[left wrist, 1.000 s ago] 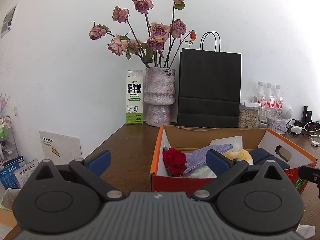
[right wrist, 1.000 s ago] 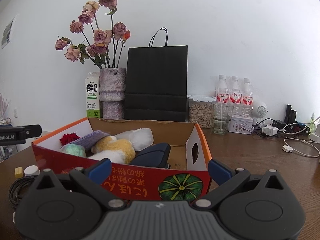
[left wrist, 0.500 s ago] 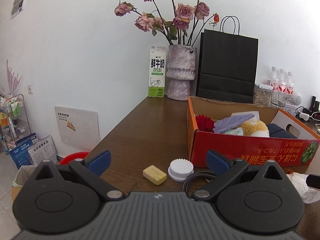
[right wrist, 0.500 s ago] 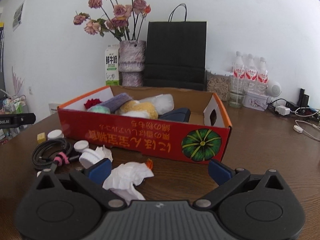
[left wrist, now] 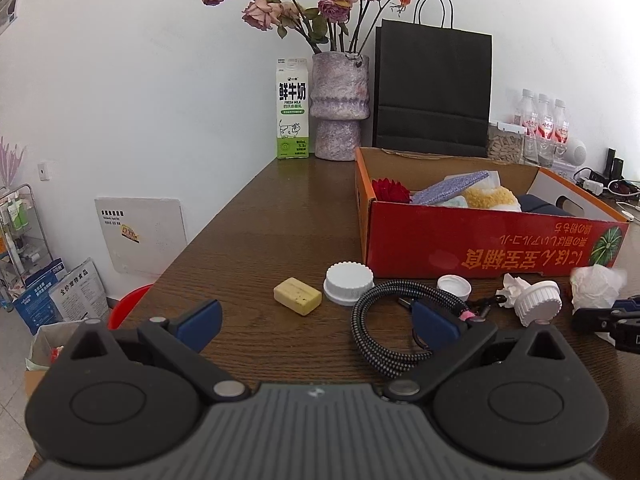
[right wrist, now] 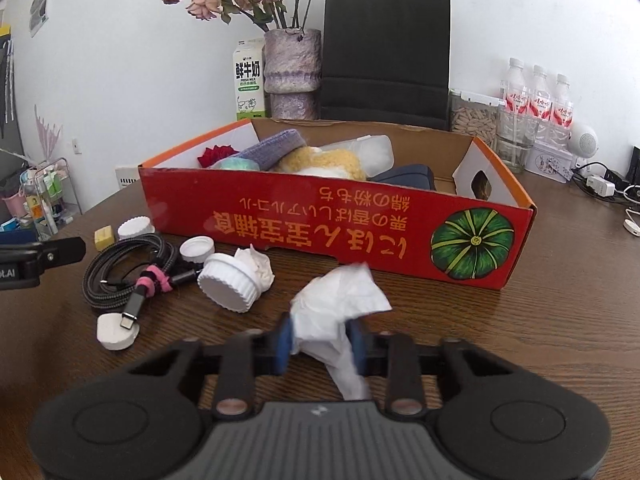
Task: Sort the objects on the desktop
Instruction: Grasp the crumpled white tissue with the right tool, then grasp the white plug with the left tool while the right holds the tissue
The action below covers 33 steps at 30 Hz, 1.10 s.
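1. Right wrist view: the right tongs (right wrist: 320, 342) are closing on a crumpled white tissue (right wrist: 340, 304), blue pads already pressing it from both sides, so it's pinched right at the tips above the brown worktop (right wrist: 520, 340).
2. Just past the tissue sits the red cardboard box (right wrist: 320, 228), full of soft stuff.
3. Off to the left of these tongs: a white ribbed cap (right wrist: 228, 282) leaning on another tissue wad, a coiled black cable (right wrist: 120, 268) with a pink tie, and a small white lid (right wrist: 197, 250).
4. Left wrist view: the left tongs (left wrist: 316, 320) are wide open with nothing in them, hovering over the worktop.
5. Straight ahead of them are a yellow eraser (left wrist: 298, 296) and a white jar lid (left wrist: 348, 283); the cable lies under the right finger.
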Tool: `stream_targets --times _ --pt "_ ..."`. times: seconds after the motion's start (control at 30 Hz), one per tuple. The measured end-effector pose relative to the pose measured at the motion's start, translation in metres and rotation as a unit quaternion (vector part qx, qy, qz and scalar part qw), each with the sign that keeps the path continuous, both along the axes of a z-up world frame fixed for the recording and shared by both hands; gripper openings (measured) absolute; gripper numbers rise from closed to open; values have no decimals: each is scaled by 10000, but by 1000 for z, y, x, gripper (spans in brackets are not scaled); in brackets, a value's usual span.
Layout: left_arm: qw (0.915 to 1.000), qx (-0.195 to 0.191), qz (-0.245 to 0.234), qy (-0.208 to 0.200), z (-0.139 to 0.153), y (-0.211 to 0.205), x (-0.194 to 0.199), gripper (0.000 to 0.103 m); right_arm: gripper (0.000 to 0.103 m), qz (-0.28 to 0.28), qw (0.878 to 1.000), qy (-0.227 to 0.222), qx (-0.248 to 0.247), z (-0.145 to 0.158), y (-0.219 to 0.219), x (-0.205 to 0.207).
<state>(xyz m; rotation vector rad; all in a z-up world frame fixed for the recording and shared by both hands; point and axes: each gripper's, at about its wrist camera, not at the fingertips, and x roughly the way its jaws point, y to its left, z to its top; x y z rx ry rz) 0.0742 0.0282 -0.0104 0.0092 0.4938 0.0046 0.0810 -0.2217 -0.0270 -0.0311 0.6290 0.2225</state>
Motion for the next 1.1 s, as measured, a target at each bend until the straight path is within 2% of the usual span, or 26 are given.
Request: stream_targets --times 0.23,0.37,0.7,0.73,0.83,0.9,0.97,1.1 --pt "9997 -158 -110 178 -2 -3 -2 103 17 -175 9995 -175 178 3 -10 -5" --pt "9987 -283 -366 234 -3 -11 -11 103 17 -260 9992 -258 141 5 -12 -7" --pt "9949 -136 -953 316 -6 -48 -35 102 17 -219 9993 -287 99 4 -21 -37" --pt "9943 -126 -1004 329 -7 -51 -36 101 17 -203 9994 -272 117 3 -21 -40" --pt "9928 -2 -1132 390 -11 -64 -37 87 17 -191 9993 -286 168 5 -25 -48" --pt "9919 61 -1186 444 -14 -70 -37 72 17 -189 9992 -301 208 6 -27 -52" --pt "9911 20 -1232 499 -16 -73 -35 65 17 -178 9991 -316 229 6 -30 -56" --pt "9911 71 -1225 520 -17 -79 -32 59 17 -136 9990 -318 274 6 -33 -61"
